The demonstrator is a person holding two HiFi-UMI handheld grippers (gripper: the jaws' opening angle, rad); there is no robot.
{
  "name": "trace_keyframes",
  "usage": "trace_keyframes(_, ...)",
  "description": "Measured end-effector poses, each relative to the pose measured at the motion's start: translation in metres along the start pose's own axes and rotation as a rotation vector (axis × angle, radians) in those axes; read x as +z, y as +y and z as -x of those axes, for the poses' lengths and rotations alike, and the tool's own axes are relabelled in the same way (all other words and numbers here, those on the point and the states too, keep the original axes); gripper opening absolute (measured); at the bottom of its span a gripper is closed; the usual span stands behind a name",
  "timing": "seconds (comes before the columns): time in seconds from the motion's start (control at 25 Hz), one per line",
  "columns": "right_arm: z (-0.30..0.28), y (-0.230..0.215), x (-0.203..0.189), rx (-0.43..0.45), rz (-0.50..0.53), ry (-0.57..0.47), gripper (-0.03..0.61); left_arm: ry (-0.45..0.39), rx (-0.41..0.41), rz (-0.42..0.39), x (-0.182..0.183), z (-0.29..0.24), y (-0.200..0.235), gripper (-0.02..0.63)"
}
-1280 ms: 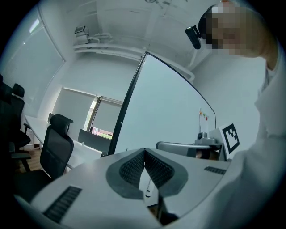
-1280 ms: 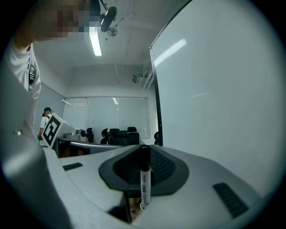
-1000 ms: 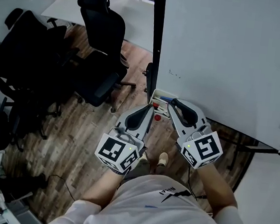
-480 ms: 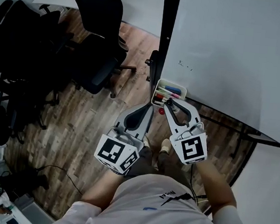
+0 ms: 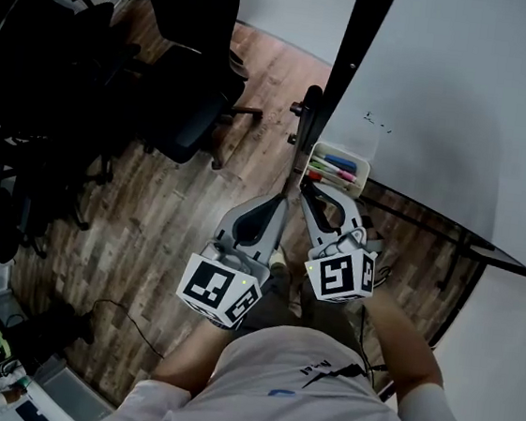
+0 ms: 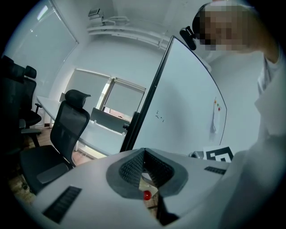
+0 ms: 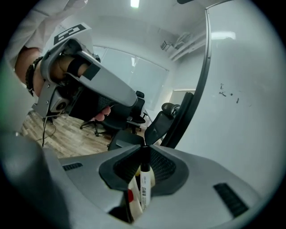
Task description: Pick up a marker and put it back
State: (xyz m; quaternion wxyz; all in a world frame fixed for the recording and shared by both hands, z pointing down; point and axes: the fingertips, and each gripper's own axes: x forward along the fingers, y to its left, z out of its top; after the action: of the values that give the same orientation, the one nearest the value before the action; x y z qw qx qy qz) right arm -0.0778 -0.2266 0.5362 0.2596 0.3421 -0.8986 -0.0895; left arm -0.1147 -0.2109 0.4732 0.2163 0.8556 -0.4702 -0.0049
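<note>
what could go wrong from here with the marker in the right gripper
1. The right gripper is shut on the marker, which lies lengthwise along the jaws; it may slide out and fall to the wood floor.
2. The holder on the whiteboard is small and already has several markers, so setting this one in could miss or knock them.
3. The left gripper, shut and empty, sits close beside the right; they might bump.

Left gripper (image 6: pixel 144 155) (right gripper (image 7: pixel 145 151) too) — closed
</note>
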Motion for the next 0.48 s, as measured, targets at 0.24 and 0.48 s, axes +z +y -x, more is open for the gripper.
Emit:
trace_keyframes(0.24, -0.017, 0.009, -0.011, -0.008, 0.084, 0.057, 0.067, 0.003, 0.012, 0.013, -0.003, 0.003, 0.011, 0.011)
trace_keyframes(0.48, -0.028, 0.011, -0.027, 0.007, 0.093, 0.089, 0.069, 0.001, 0.017, 0.019, -0.005, 0.004, 0.017, 0.011)
